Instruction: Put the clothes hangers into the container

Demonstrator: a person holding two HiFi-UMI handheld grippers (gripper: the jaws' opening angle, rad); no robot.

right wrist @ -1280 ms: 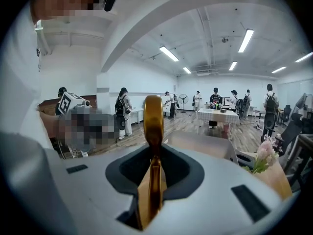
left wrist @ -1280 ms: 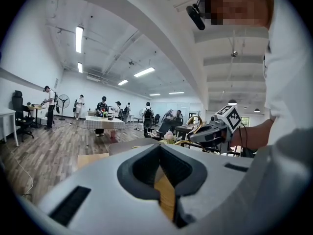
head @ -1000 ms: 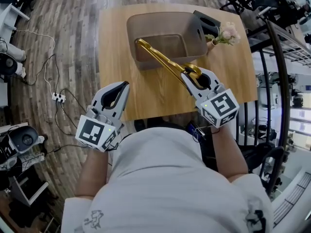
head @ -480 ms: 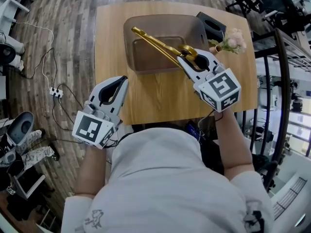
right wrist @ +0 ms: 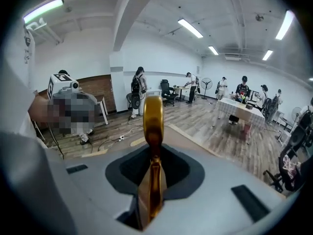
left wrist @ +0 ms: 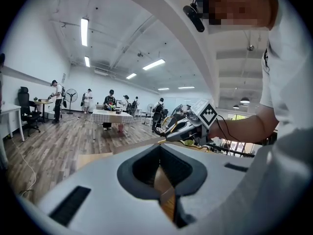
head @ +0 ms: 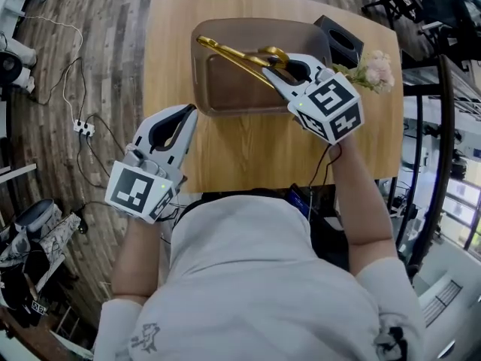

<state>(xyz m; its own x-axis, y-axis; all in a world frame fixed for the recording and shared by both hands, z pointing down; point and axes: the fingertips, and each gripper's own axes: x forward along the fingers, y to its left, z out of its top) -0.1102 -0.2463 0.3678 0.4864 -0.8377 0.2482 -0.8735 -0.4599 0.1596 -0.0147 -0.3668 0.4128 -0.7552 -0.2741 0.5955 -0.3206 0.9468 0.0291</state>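
Both my finger pairs are closed: right fingers [head: 288,89] grip gold hangers [head: 233,54], container [head: 197,74] below them; left fingers [head: 185,135] empty.

My left gripper [head: 189,113] and right gripper [head: 276,72] are grey, black-lined, with black-and-white marker cubes [head: 139,194]; my T-shirt [head: 255,277] is white.

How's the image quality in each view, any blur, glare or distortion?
Head view: sharp, table edges bowed by the wide lens. Left gripper view: fisheye, dark corners, ceiling lights glaring. Right gripper view: same fisheye; the gold hanger close up looks soft.
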